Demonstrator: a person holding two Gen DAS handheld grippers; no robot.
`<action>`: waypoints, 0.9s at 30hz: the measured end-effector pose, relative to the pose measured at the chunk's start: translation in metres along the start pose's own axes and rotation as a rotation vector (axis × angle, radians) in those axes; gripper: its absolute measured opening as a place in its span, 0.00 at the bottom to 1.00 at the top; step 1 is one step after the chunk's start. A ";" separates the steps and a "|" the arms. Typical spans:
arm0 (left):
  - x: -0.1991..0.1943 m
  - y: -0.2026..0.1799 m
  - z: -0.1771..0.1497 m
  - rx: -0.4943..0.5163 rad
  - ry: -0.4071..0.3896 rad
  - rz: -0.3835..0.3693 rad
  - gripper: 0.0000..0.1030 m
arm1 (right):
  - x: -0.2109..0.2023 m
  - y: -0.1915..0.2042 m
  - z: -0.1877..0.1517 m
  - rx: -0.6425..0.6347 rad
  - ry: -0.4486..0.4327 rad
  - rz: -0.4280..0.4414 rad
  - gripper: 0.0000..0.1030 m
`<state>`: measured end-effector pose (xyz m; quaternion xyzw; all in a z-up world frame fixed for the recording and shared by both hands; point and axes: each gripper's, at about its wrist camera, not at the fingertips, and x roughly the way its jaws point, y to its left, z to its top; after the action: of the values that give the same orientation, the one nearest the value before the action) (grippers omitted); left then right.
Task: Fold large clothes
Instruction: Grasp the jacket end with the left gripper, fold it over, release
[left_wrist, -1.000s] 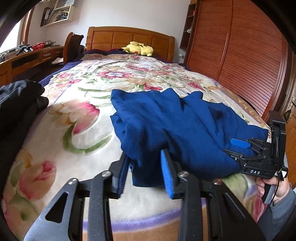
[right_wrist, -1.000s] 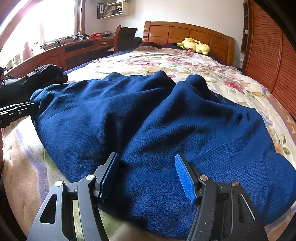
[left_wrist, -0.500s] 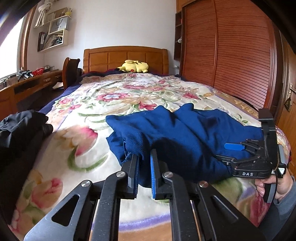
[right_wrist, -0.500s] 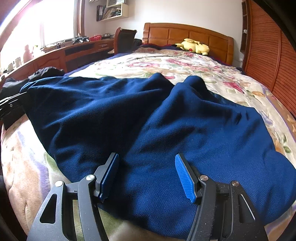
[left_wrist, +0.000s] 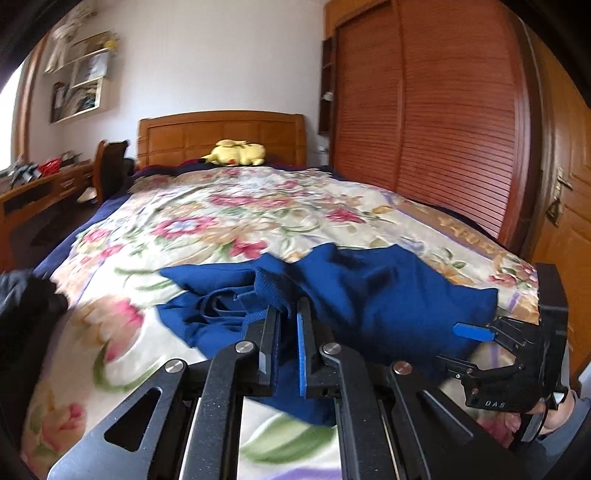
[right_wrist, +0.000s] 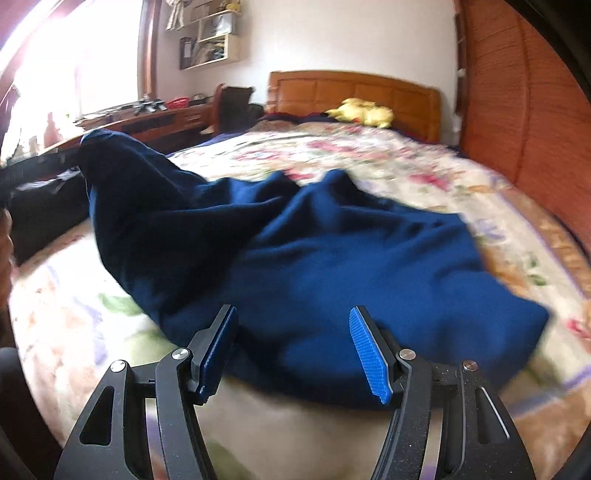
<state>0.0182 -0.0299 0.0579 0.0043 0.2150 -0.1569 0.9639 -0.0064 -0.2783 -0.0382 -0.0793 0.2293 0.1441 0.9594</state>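
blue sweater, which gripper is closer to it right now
Left. The left gripper is shut on a bunched edge of the blue sweater, in contact with it. The right gripper is open, its fingers straddling the sweater's near edge without pinching it.

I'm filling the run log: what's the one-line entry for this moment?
left gripper: shut on blue sweater, corner lifted | right gripper: open, at near hem | sweater rumpled on floral bedspread

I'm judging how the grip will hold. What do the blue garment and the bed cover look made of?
The blue garment looks like a matte knit, maybe wool or cotton: ribbed stitches show at the edge pinched in the left gripper. The floral bed cover looks like a plush, soft-piled blanket; its fibre is unclear.
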 end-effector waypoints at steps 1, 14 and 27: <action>0.003 -0.006 0.005 0.007 0.001 -0.011 0.07 | -0.003 -0.003 -0.001 -0.005 -0.010 -0.030 0.63; 0.047 -0.129 0.069 0.193 0.049 -0.183 0.06 | -0.024 -0.049 -0.019 0.061 -0.046 -0.193 0.63; 0.072 -0.194 0.054 0.265 0.171 -0.332 0.06 | -0.028 -0.062 -0.025 0.148 -0.040 -0.250 0.63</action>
<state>0.0431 -0.2397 0.0885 0.1089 0.2713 -0.3395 0.8940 -0.0208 -0.3493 -0.0417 -0.0336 0.2085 0.0078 0.9774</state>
